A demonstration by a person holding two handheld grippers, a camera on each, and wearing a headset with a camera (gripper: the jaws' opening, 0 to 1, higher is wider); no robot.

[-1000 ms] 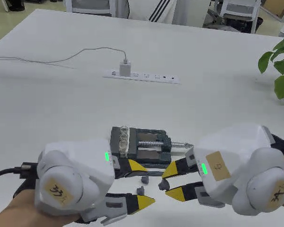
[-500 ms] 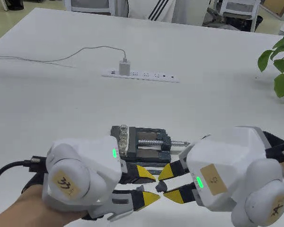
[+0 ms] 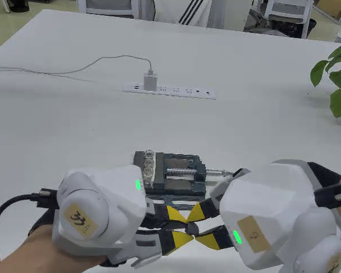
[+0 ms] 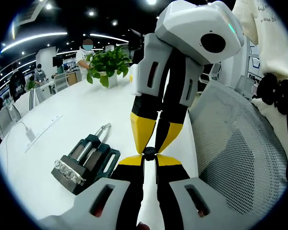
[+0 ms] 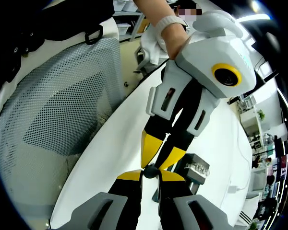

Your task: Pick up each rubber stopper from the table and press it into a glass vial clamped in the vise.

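On the white tabletop (image 3: 74,114) the vise (image 3: 179,179) stands just beyond my grippers. My left gripper (image 4: 150,160) and right gripper (image 5: 151,175) meet tip to tip, both pairs of jaws closed on one dark stopper (image 4: 149,153) caught between them.

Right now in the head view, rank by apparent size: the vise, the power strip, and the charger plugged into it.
1. vise, though nearness to the camera enlarges it.
2. power strip, longer but much thinner, and farther off.
3. charger, clearly smallest.
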